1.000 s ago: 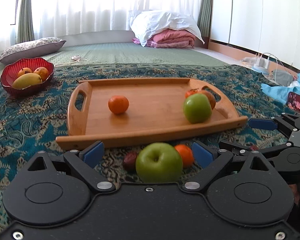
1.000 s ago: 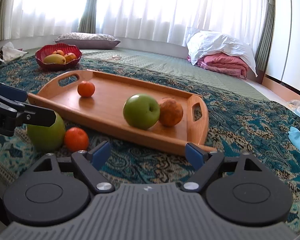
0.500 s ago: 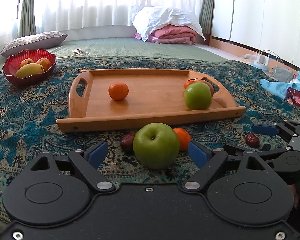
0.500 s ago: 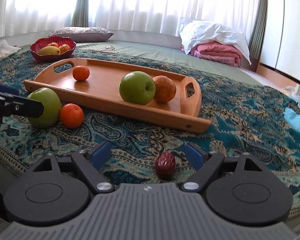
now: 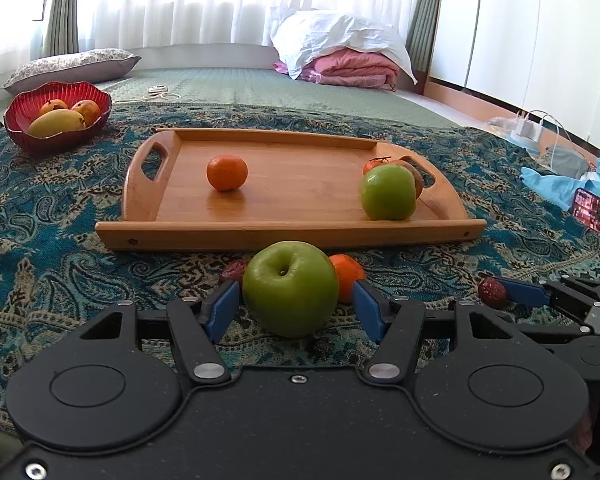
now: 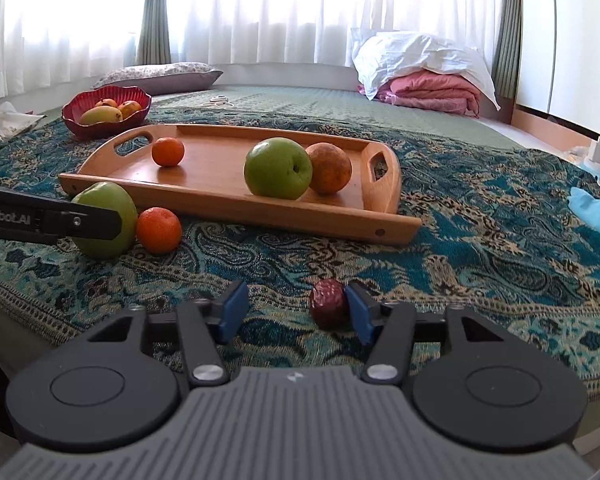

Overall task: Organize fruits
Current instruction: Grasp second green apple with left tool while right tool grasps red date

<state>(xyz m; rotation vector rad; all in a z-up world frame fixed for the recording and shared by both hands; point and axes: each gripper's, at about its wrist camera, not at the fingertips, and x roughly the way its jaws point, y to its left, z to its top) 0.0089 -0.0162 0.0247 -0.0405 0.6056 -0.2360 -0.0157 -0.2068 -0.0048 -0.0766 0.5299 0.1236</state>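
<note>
Closing on fruit lying on the patterned cloth in front of the wooden tray [image 5: 284, 228]: left gripper [image 5: 292, 306] fingers straddle the green apple [image 5: 290, 294] with its right pad not yet touching, while right gripper [image 6: 292, 310] fingers have only one pad touching the red date [image 6: 327, 304]. Both sets of fingers have just been narrowing. Risk: one-sided contact may push the date sideways out of the grasp.

A green apple [image 5: 290, 294] sits stem-up on the patterned cloth before a wooden tray [image 5: 148, 216], a tangerine [image 5: 348, 276] touching it; a wrinkled red date [image 6: 328, 306] lies well apart.

Patterned cloth [image 5: 52, 240] bears tray [image 5: 260, 232], bowl [image 5: 56, 136], fruit.
</note>
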